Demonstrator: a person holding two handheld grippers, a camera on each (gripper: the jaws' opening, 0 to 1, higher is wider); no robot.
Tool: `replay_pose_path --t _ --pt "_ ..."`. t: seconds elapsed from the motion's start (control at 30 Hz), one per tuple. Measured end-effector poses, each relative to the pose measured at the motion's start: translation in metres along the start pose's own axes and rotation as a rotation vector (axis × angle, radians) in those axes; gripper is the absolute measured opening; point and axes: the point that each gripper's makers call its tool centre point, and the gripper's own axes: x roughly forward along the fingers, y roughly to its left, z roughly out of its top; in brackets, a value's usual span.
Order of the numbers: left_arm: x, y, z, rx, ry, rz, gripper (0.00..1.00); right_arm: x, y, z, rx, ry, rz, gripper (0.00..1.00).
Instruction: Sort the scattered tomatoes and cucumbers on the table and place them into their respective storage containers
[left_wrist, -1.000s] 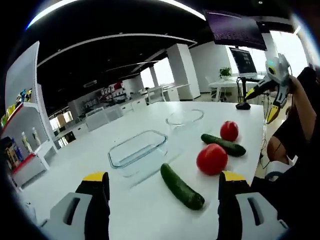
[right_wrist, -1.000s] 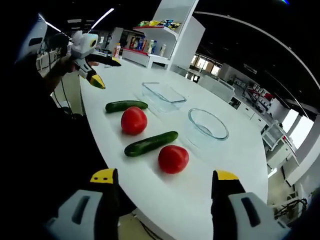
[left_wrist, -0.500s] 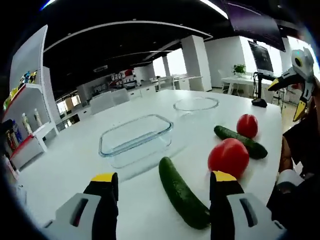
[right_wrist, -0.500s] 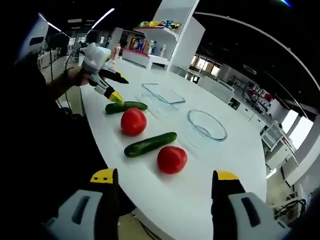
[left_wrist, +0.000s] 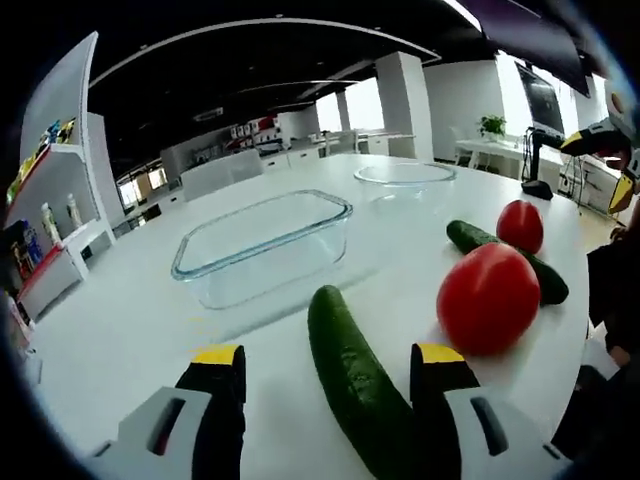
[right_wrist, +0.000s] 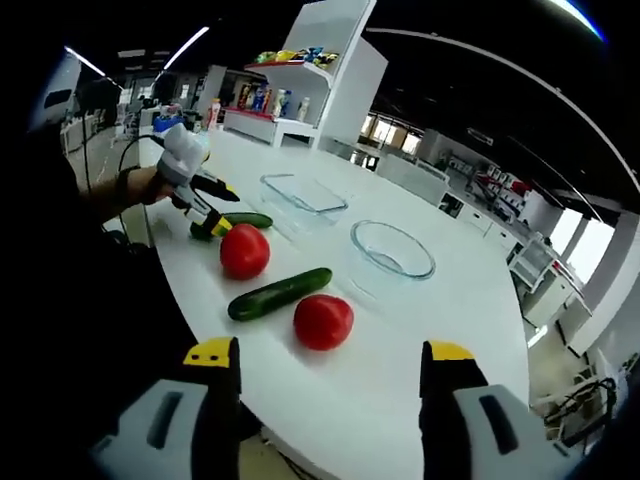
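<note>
On a white table (left_wrist: 120, 330), the left gripper (left_wrist: 325, 362) hovers with its yellow-tipped jaws apart on either side of a cucumber (left_wrist: 355, 380), the near end of which lies between them; whether they touch it cannot be told. Just right of it sits a tomato (left_wrist: 488, 298), with a second cucumber (left_wrist: 465, 236) and a second tomato (left_wrist: 520, 226) behind. A rectangular glass dish (left_wrist: 262, 245) stands beyond the gripped-at cucumber, and a round glass bowl (left_wrist: 404, 175) farther back.

In the right gripper view, the right gripper (right_wrist: 328, 358) hangs off the table's near edge, jaws wide apart and holding nothing. The left gripper (right_wrist: 205, 212), in a person's hand (right_wrist: 155, 183), reaches the far cucumber (right_wrist: 248, 219), beside a tomato (right_wrist: 244, 251). Nearer lie the other cucumber (right_wrist: 279, 293) and tomato (right_wrist: 323, 321); the dish (right_wrist: 303, 194) and bowl (right_wrist: 391, 248) stand behind them.
</note>
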Motion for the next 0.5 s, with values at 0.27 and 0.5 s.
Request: replay_pose_path --t 0.27,0.5 --pt "0.005 -0.012 -0.007 -0.098 0.046 -0.069 0.53 -0.001 -0.004 -0.002 0.014 0.001 -0.021 0.69" --pt "0.007 -0.02 -0.008 -0.127 0.087 -0.095 0.39 -0.002 -0.005 -0.004 0.016 0.007 -0.029 0.67"
